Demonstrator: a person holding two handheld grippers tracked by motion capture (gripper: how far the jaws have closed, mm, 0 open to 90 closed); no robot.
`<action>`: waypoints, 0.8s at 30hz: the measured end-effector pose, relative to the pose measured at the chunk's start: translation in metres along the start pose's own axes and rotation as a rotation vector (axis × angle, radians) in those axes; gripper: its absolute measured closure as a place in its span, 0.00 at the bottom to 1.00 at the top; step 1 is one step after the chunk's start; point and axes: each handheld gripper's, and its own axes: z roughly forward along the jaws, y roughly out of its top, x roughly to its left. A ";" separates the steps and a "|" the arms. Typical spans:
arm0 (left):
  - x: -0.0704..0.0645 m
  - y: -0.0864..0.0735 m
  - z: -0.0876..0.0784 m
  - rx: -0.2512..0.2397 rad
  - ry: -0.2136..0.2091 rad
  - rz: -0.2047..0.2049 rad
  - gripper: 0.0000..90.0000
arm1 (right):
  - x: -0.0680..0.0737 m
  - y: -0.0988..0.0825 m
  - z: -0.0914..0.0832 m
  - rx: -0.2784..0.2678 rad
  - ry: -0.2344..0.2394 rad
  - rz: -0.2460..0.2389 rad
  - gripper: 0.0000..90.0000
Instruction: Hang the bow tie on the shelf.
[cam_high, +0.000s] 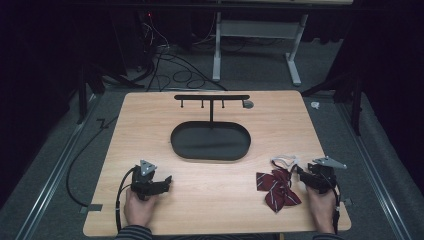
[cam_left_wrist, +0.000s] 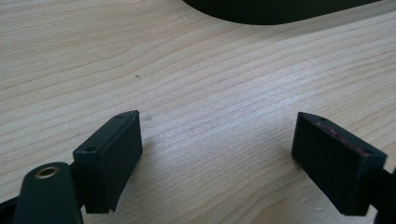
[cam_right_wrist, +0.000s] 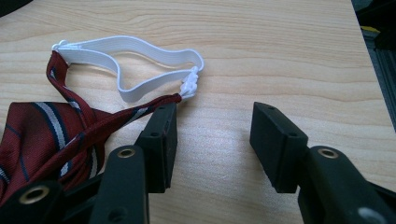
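- The bow tie (cam_high: 276, 188), dark red with pale and navy stripes, lies crumpled on the wooden table (cam_high: 210, 185) near its right near corner.
- Its white elastic strap (cam_right_wrist: 135, 60) loops out flat on the wood on the far side of the fabric, with a small white clasp (cam_right_wrist: 190, 81) where the strap meets a thin red band.
- The right gripper (cam_right_wrist: 212, 135) sits low over the table just right of the bow tie; its jaws are spread wide with bare wood between them, and one jaw lies right against the thin red band by the clasp.
- The left gripper (cam_high: 159, 183) rests near the left near part of the table, well apart from the bow tie, held in the person's left hand (cam_high: 139, 209).
- In the left gripper view its jaws are also spread, with nothing between them.
- A black oval tray (cam_high: 210, 141) sits mid-table, and a black rack (cam_high: 211, 98) with small pegs rises at its far edge.
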 end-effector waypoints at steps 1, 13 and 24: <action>0.000 0.000 0.000 0.000 0.000 0.000 0.18 | 0.000 0.000 0.000 0.000 0.000 0.000 0.59; 0.000 0.000 0.000 0.000 -0.001 0.000 0.18 | 0.000 0.000 0.000 -0.001 0.001 -0.003 0.59; 0.000 0.000 0.000 -0.001 0.000 0.000 0.18 | -0.003 -0.003 -0.008 -0.021 0.011 0.041 0.63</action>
